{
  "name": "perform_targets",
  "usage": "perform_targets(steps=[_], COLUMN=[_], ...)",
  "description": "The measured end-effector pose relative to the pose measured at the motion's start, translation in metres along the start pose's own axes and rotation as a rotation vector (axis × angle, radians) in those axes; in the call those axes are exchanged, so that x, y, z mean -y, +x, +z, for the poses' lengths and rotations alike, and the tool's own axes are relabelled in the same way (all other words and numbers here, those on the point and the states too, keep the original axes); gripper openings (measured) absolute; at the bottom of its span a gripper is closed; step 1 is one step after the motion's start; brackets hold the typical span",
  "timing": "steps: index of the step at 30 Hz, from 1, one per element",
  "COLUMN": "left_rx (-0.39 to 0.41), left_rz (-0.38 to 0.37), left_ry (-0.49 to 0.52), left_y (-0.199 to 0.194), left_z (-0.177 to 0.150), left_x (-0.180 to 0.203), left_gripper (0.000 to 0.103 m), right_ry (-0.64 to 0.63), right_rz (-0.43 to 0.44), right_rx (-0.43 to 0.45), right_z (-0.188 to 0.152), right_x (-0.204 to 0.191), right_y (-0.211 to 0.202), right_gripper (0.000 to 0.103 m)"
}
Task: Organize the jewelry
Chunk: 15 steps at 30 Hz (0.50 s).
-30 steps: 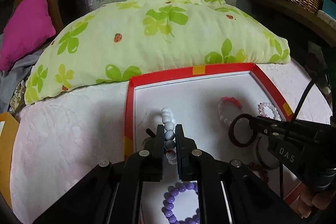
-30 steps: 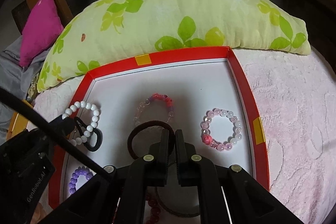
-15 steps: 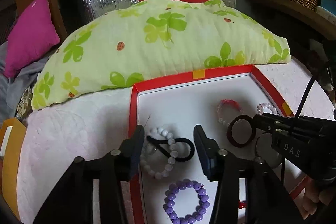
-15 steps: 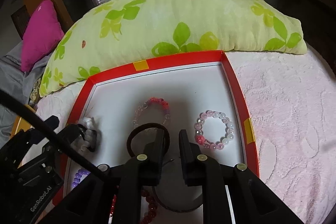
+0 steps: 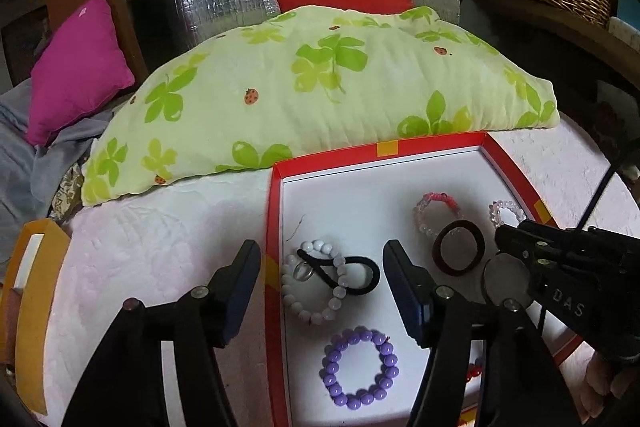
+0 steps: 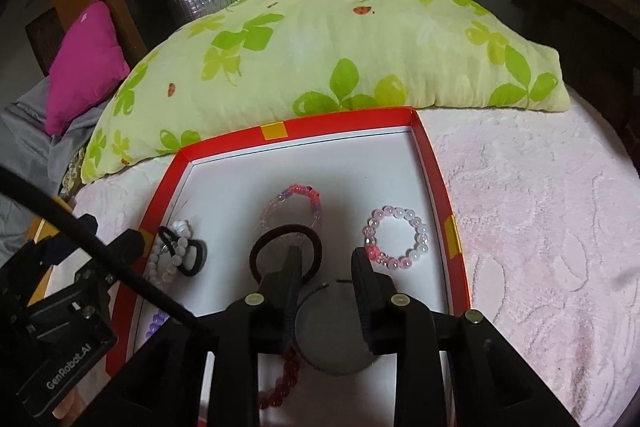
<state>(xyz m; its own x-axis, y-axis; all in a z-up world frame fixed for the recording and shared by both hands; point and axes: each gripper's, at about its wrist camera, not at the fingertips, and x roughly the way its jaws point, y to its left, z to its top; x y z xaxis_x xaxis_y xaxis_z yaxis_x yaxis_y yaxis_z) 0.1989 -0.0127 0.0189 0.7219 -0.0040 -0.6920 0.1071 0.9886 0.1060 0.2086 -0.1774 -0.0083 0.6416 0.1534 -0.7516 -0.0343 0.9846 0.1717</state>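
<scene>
Jewelry lies spread on the white floor of a red-rimmed tray that sits on a pale pink textured cover, with a green leaf-print pillow just behind the tray's far edge. Left gripper hangs with its jaws wide apart and nothing between them, straddling the tray's left rim; past its fingertips a white bead bracelet rests on the tray floor with a black hair tie looped across it, the two touching. Nearer that camera lies a purple bead bracelet, apart from the white one. Right gripper is also open and empty, its left finger lying over the near edge of a dark maroon hair band. Beyond that band sits a pink and clear bead bracelet, and to the right a pink and white bead bracelet lies close to the right fingertip, though contact cannot be told. Dark red beads show partly under the right gripper's body, beside a round grey disc whose nature is unclear
</scene>
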Motion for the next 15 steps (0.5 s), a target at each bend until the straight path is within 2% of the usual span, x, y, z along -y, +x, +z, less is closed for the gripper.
perform_targets(steps=[3,8,12,14,15], left_rx=[0.008,0.036,0.062,0.067,0.069], left_rz=[0.006,0.011,0.04,0.052,0.064], left_ry=[-0.001,-0.013,-0.017,-0.026,-0.034], left_y=[-0.01,-0.031,-0.053,-0.062,-0.068], left_z=[-0.002,-0.007,-0.014,-0.017,-0.02], left_x=[0.0,0.0,-0.002,-0.003,-0.004], left_gripper=[0.065,0.076,0.078,0.08,0.081], right_ry=[-0.004,-0.021,-0.037,-0.021,-0.017], right_rz=[0.002,-0.02,-0.045,-0.041,-0.04], right_rx=[0.018,0.048,0.089,0.105,0.116], right_z=[-0.006,-0.015,-0.028,-0.035,-0.039], right_x=[-0.001,0.0,0.003,0.007,0.008], right_y=[-0.014,-0.038,-0.067,-0.083,-0.091], right_gripper=[0.029,0.029,0.03,0.04,0.051])
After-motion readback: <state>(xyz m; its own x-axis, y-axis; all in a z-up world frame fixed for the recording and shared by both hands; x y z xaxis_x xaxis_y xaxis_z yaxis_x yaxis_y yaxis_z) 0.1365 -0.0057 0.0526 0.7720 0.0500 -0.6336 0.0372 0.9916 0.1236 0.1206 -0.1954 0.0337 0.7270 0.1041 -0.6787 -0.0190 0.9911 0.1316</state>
